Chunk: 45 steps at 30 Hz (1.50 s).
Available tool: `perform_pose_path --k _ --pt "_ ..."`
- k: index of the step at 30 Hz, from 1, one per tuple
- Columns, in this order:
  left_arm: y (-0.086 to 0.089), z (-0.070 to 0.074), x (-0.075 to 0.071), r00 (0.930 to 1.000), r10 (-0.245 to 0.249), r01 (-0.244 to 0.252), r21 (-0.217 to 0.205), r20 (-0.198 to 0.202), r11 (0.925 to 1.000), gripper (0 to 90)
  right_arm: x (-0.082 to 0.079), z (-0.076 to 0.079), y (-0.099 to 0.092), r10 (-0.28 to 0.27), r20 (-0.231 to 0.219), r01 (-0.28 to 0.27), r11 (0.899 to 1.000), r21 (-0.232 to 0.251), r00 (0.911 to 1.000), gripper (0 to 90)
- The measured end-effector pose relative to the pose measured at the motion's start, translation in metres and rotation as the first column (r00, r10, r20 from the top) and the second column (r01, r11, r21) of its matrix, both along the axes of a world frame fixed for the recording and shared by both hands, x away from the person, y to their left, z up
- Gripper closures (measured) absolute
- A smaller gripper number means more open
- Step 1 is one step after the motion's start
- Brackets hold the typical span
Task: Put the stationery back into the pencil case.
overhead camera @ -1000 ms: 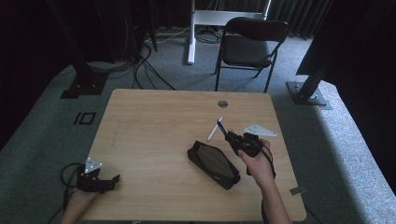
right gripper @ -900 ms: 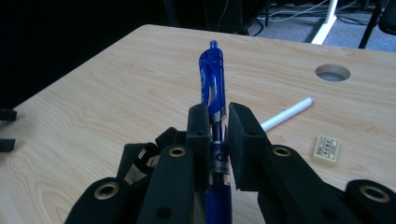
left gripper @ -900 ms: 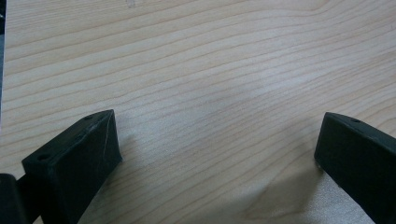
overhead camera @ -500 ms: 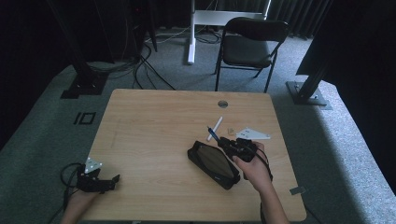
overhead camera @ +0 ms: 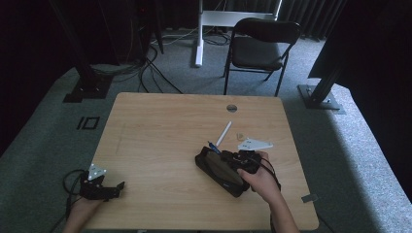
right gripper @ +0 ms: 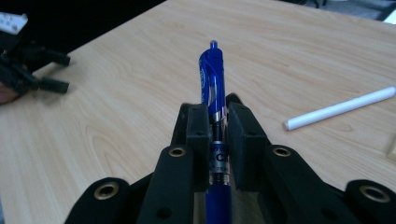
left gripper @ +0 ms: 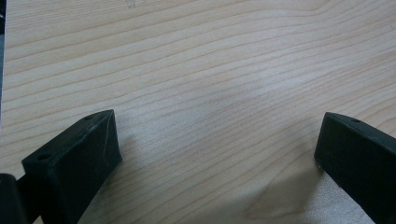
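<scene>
My right hand-held gripper [right gripper: 217,135] pinches the blue pen [right gripper: 211,81], which sticks out ahead of its jaws, just above the dark pencil case [overhead camera: 221,170]. I judge I'm carrying it in; next I must lower it into the case and release, while my left hand-held gripper [left gripper: 215,154] rests spread on the desk [overhead camera: 160,131].

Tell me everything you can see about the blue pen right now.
The blue pen is a retractable click pen with a glossy blue plastic barrel, a clip with pale lettering near its push button, and a clear, silver-banded middle section. It is clamped between the two black pads of the right tool, lying along the jaws with the button end pointing away. In the high view it is held just above the dark pencil case, near the white pen on the table.
</scene>
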<state>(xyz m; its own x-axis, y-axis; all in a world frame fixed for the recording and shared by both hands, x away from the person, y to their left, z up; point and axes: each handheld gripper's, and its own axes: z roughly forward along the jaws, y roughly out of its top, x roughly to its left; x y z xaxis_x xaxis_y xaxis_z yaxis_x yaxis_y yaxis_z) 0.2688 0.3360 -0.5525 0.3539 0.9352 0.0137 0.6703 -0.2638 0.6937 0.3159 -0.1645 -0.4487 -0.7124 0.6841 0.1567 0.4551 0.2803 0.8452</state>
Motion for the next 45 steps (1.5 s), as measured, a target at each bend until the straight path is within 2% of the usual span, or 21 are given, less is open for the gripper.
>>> perform_pose_path --k 4,6,11,18,21,34,45 --pt "0.000 0.000 0.000 1.0000 0.000 0.000 0.000 0.000 1.0000 0.2 0.000 -0.001 0.000 0.010 -0.008 -0.010 1.000 -0.004 0.9999 79.3" --pt "0.000 0.000 0.000 1.0000 0.000 0.000 0.000 0.000 1.0000 0.2 0.000 -0.003 0.001 0.024 -0.008 -0.024 0.999 -0.027 0.9997 79.3" --pt "0.000 0.000 0.000 1.0000 0.000 0.000 0.000 0.000 1.0000 0.2 0.001 -0.010 0.002 0.040 -0.020 -0.041 0.998 -0.048 0.9990 79.3" --pt "0.000 0.000 0.000 1.0000 0.000 0.000 0.000 0.000 1.0000 0.1 0.003 -0.018 0.002 0.040 -0.038 -0.044 0.993 -0.106 0.9985 79.3" --pt "0.000 0.000 0.000 1.0000 0.000 0.000 0.000 0.000 1.0000 0.2 0.004 -0.020 0.003 0.048 -0.051 -0.053 0.992 -0.110 0.9976 79.3" --pt "0.000 0.000 0.000 1.0000 0.000 0.000 0.000 0.000 1.0000 0.2 0.008 -0.026 0.015 0.086 -0.080 -0.100 0.978 -0.185 0.9931 79.3" --pt "0.000 0.000 0.000 1.0000 0.000 0.000 0.000 0.000 1.0000 0.2 0.015 -0.034 0.021 0.049 -0.101 -0.071 0.970 -0.231 0.9937 79.2"
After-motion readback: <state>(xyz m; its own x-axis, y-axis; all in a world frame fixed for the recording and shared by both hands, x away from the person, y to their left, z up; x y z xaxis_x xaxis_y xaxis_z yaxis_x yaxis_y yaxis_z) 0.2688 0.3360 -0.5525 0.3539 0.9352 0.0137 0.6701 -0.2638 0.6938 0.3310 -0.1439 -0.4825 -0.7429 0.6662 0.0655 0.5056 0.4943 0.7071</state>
